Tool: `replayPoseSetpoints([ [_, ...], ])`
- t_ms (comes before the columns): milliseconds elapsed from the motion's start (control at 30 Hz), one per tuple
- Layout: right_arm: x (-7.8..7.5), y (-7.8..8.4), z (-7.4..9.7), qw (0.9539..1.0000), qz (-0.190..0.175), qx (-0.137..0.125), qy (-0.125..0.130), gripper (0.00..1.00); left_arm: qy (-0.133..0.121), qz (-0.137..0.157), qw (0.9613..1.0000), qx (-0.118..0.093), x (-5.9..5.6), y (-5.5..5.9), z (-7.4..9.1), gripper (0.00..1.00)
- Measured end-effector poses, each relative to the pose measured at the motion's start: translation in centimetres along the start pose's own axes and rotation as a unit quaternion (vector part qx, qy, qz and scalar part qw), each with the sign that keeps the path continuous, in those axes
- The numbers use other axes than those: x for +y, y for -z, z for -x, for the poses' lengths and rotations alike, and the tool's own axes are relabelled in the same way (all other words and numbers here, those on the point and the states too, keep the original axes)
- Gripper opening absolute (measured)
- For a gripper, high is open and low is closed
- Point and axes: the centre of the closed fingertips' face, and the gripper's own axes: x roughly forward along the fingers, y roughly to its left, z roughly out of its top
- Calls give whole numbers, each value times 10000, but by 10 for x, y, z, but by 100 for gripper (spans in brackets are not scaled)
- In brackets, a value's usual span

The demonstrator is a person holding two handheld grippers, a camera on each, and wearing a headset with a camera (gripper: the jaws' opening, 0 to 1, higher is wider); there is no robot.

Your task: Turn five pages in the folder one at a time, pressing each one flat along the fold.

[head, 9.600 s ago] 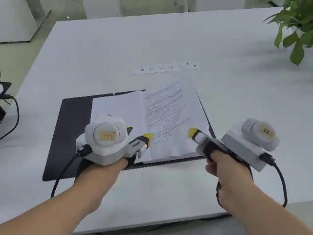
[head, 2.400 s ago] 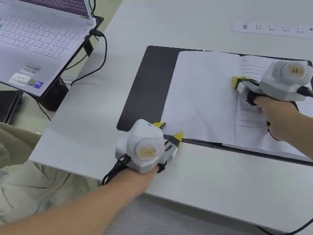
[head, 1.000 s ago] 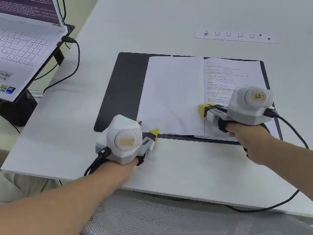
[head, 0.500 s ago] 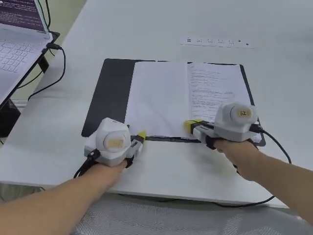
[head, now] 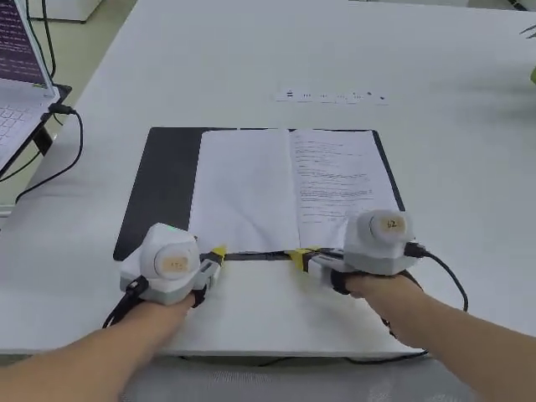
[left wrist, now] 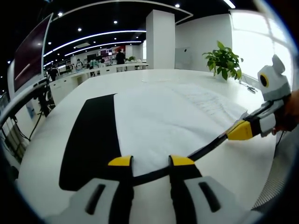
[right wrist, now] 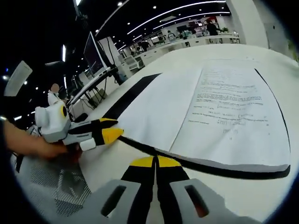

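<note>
My right gripper (head: 297, 258) has come off the printed page (head: 335, 176) to the near edge of the folder (head: 163, 184), at the fold, jaws pressed together on nothing. Left gripper (head: 216, 251) sits at that same edge, jaws parted, empty. The folder lies open and flat, with bare table (head: 276, 310) all round.

Laptop (head: 15, 50) cut off at left edge, page print (head: 335, 180) illegible
</note>
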Motion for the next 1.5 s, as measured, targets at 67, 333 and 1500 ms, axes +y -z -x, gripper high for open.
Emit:
replayPoseSetpoints([
  [67, 8, 2, 7, 10000, -3, -11, -54, 0, -3, 15, 10000, 41, 0, -1, 0, 29],
  [333, 35, -19, 60, 9982, -344, -445, -187, 0, 178, 296, 9951, 924, -4, 0, 1, 33],
  [1500, -30, -52, 205, 9641, -31, -1600, 2119, 94, -74, 480, 9988, -108, -7, -83, 152, 99],
])
